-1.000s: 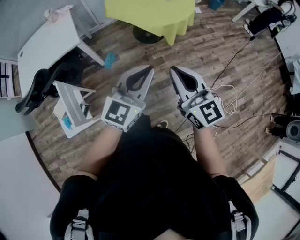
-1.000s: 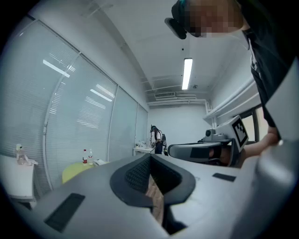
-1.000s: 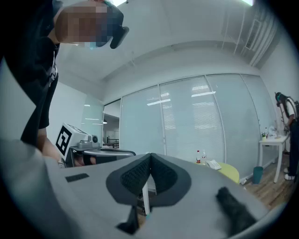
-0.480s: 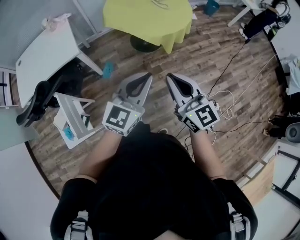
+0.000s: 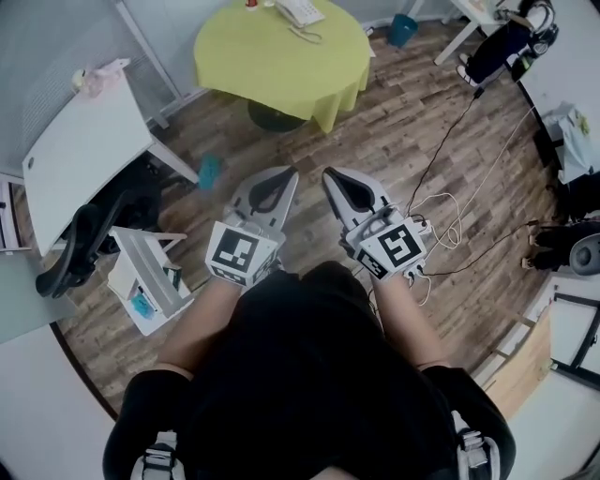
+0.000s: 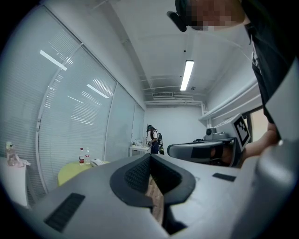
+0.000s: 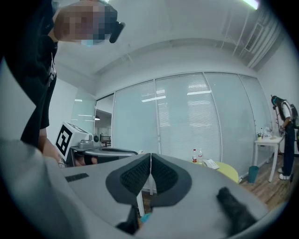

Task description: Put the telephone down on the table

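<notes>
The white telephone (image 5: 298,11) rests on a round table under a yellow cloth (image 5: 281,61) at the top of the head view, well ahead of both grippers. My left gripper (image 5: 284,175) and right gripper (image 5: 335,175) hang side by side over the wooden floor, each with its jaws shut and nothing between them. From the left gripper (image 6: 150,157) the telephone (image 6: 99,162) shows small at the left, beside two bottles (image 6: 82,156). From the right gripper (image 7: 150,157) the telephone (image 7: 211,163) lies right of centre.
A white desk (image 5: 84,141), a black chair (image 5: 80,248) and a white rack (image 5: 150,272) stand at the left. Cables (image 5: 450,211) trail across the floor at the right. A teal bin (image 5: 403,28) sits beyond the table. A person (image 7: 285,135) stands by a far desk.
The yellow table has slid down into the head view and the telephone now shows on it. Both grippers stay shut, side by side, and have drifted slightly towards the table.
</notes>
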The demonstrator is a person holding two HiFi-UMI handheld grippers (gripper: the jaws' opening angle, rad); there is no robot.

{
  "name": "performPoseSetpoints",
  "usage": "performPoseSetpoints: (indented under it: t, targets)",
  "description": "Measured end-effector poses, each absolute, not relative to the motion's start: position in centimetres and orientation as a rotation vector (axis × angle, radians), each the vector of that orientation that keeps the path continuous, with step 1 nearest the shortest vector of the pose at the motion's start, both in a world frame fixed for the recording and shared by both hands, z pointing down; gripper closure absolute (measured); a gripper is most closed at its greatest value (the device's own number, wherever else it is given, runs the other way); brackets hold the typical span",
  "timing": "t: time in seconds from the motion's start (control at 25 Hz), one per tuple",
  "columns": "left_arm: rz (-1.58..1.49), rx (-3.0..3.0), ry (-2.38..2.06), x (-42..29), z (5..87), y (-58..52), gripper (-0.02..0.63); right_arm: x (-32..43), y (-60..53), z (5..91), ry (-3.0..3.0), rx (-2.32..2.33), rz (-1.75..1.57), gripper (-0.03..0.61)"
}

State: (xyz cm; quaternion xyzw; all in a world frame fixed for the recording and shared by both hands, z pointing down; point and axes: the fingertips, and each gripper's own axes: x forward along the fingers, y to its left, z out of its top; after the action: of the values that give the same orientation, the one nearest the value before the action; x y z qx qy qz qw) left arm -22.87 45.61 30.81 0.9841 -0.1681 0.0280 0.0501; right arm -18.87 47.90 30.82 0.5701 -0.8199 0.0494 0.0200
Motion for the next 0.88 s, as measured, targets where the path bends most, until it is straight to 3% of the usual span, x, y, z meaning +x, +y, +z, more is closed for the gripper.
performPoseSetpoints:
  t: [0.4, 0.88]
  targets:
    - [0.084, 2.975, -0.505, -18.5, 31.4, 40.9, 0.604, -13.9, 43.6, 31.0, -2.530, 1.820, 0.168, 0.560]
    - [0.089, 2.972, -0.616, -6.7, 30.3, 35.3, 0.604, -2.3, 37.3, 30.4, -2.623, 1.720, 0.175, 0.560]
